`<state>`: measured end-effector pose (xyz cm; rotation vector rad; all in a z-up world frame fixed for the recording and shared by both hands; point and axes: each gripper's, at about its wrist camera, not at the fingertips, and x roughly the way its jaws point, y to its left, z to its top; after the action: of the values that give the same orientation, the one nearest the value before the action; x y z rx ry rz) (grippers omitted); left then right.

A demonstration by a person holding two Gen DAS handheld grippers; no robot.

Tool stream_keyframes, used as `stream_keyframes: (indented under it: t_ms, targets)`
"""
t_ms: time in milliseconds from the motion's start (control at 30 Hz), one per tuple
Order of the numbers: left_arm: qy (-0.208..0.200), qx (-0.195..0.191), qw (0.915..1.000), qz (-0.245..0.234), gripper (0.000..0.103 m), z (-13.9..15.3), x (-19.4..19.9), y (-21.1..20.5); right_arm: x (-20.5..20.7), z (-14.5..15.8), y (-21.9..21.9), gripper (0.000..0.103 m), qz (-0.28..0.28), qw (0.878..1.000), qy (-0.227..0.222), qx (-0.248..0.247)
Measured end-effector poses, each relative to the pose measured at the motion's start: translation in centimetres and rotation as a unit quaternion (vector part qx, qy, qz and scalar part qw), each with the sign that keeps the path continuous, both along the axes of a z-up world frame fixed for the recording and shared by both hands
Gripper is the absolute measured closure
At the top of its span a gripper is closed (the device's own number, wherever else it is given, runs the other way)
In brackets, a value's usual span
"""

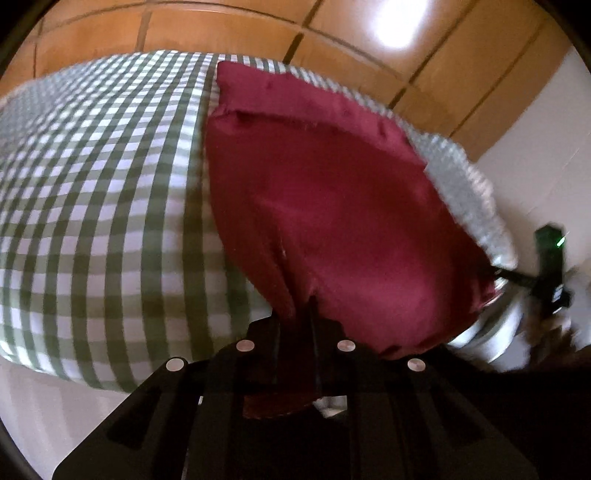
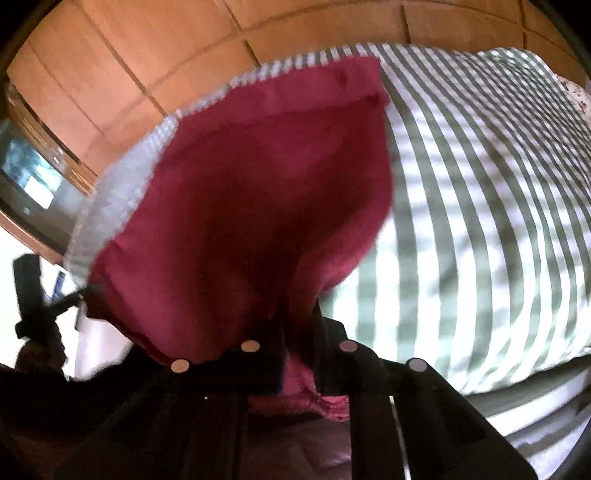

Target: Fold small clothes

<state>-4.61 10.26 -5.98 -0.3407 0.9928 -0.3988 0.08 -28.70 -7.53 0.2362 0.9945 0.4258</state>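
Observation:
A dark red garment (image 1: 332,206) lies partly on a green and white checked bed cover (image 1: 99,206) and is lifted at its near edge. My left gripper (image 1: 295,314) is shut on one near corner of the red cloth. My right gripper (image 2: 299,325) is shut on the other near corner of the same garment (image 2: 251,206). The far hem of the garment rests folded on the bed. In the left wrist view the right gripper (image 1: 546,266) shows at the far right edge; in the right wrist view the left gripper (image 2: 44,295) shows at the far left.
Wooden wardrobe panels (image 1: 258,29) stand behind the bed. The checked cover (image 2: 480,221) fills the right side of the right wrist view. A dark screen or window (image 2: 33,184) is at the left. A white surface (image 1: 535,155) lies beyond the bed.

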Motion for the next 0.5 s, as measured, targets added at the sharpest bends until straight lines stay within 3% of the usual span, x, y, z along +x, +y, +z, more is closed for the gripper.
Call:
stream_keyframes:
  t_ms: [300, 400, 500]
  targets:
    - [-0.01, -0.13, 0.9907, 0.038, 0.094, 2.5, 5.4, 3.2, 7.3, 1.8, -1.5, 0.093, -0.069, 0.994, -0.022, 0.08]
    - [-0.005, -0.143, 0.9875, 0.067, 0.094, 2.5, 8.0, 4.4, 10.6, 1.4, -2.1, 0.093, -0.098, 0.992, -0.018, 0.084]
    - [0.0, -0.12, 0.9852, 0.123, 0.094, 2.3, 11.2, 5.8, 13.1, 1.1, -2.2, 0.093, -0.111, 0.991, -0.017, 0.072]
